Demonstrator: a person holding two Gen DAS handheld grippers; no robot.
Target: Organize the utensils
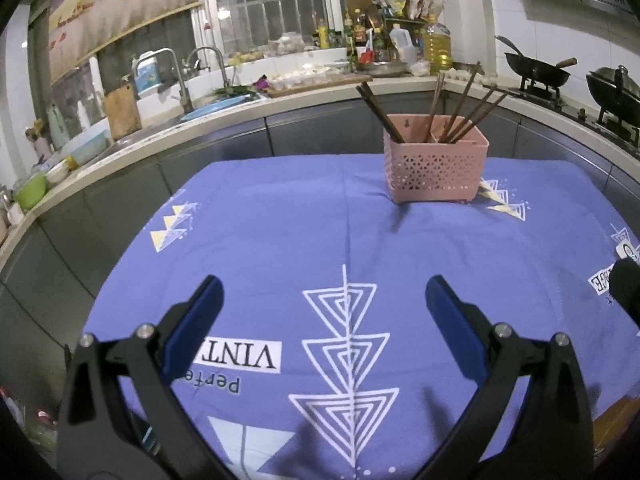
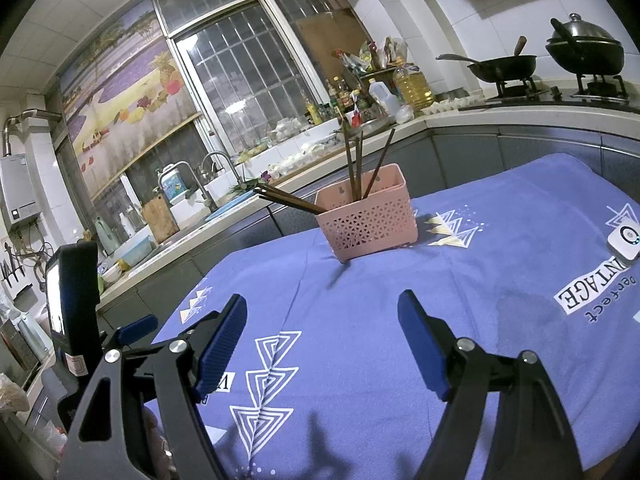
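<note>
basket [image 1: 435, 168] ahead (chopsticks [image 1: 460, 108] protruding), cloth [image 1: 280, 232] bare

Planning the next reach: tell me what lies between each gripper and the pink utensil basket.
Nothing visible does. Only bare blue tablecloth lies between the open left gripper and the pink basket, and likewise ahead of the open right gripper. A small white device sits off to the right.

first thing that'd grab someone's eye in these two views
A pink basket stands on the far part of a blue printed tablecloth, with dark chopsticks fanning out of it. Nearer the cameras, the left gripper and the right gripper are both wide open above the cloth, holding nothing.
</note>
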